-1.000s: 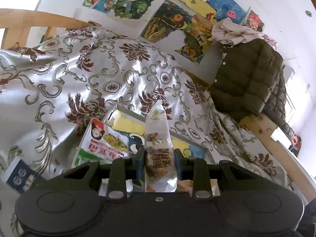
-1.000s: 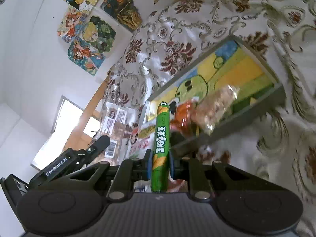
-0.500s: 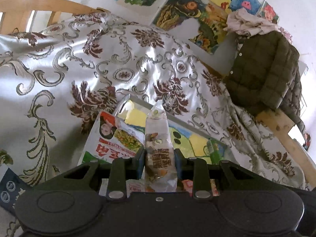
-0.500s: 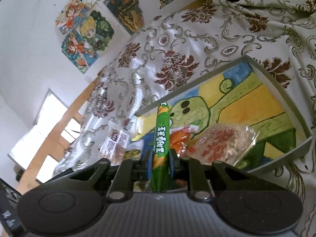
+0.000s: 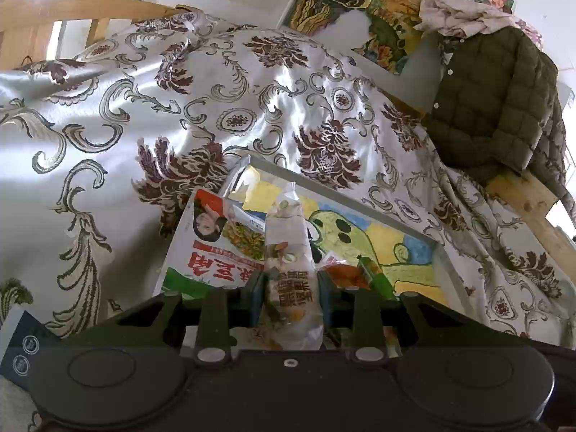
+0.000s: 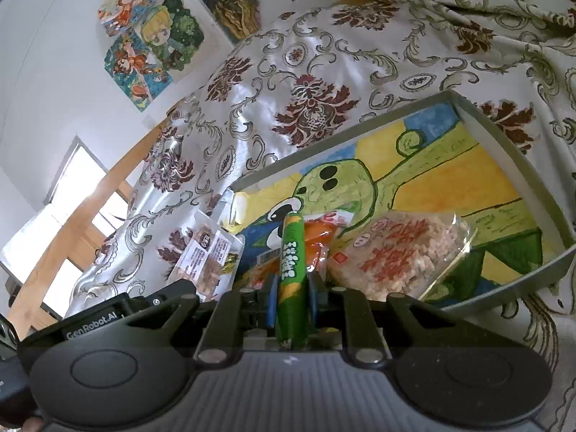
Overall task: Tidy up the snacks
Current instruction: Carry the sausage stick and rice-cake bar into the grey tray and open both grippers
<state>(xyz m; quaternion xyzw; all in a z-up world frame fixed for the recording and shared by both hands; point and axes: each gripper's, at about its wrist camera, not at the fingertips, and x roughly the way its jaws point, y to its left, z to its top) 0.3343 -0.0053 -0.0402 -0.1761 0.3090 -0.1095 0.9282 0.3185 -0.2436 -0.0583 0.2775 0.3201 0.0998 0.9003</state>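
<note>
Holding: left tongs (image 5: 289, 288) clamp clear nut packet (image 5: 288, 252); right tongs (image 6: 292, 297) clamp green stick (image 6: 292, 252).
Tray (image 6: 504, 136): on the bed, some snacks in.
Left: both held items, packets beside tray.

Daylight is bright and enters from the window (image 6: 68, 216) at 9 o'clock. Glare sheens the satin cloth (image 5: 201, 82). Fisheye distortion bends edges; corners vignette dark.

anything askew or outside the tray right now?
Yes. The big printed snack bag lies tilted over the tray corner, half hanging outside. A small packet sits on the patterned cloth beside the tray. Nothing looks spilled or torn.
</note>
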